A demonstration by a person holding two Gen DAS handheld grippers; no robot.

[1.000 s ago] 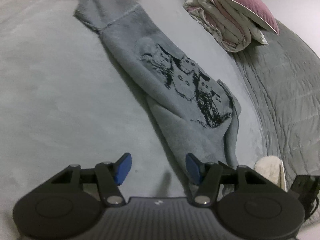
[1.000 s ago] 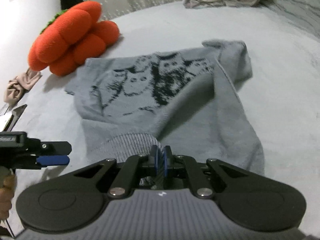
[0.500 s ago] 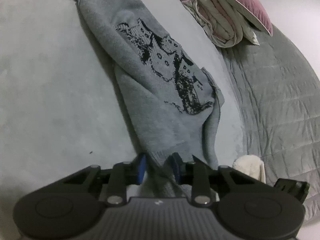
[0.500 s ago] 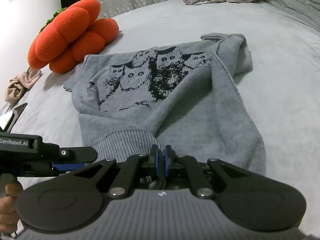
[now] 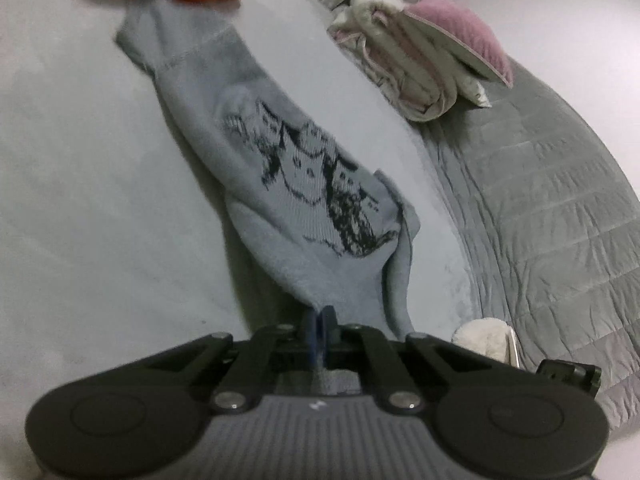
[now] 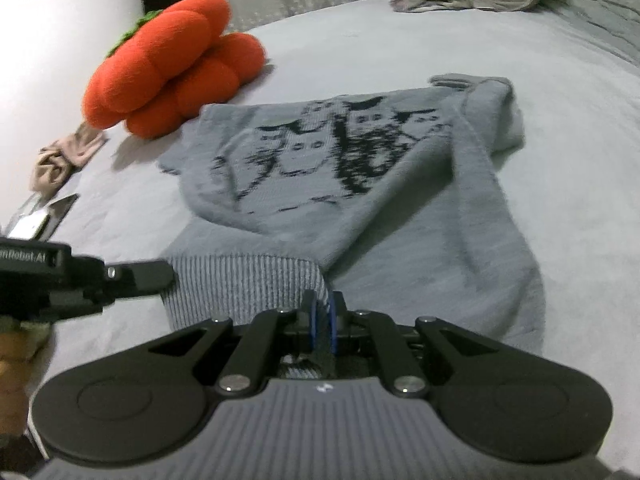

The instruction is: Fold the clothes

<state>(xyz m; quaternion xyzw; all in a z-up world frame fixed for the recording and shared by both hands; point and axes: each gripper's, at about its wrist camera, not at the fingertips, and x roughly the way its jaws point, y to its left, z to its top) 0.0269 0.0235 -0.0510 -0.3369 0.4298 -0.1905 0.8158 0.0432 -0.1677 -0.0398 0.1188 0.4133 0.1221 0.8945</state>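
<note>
A grey sweater with a black cat print lies on the light grey bed, folded lengthwise, its near end raised off the cover. My left gripper is shut on the hem at that near end. In the right wrist view the same sweater spreads away from me, with its ribbed hem pulled taut across the front. My right gripper is shut on that ribbed hem at its right corner. The left gripper's body shows at the left edge of the right wrist view, at the hem's other end.
An orange pumpkin cushion sits beyond the sweater's far left. A beige cloth and a flat device lie at the left. A folded pink and white duvet rests at the back, a grey quilt to the right.
The left gripper went from open beside the sweater to shut on its hem, and the hem now lifts off the bed. The right gripper stayed shut on the ribbed hem.
</note>
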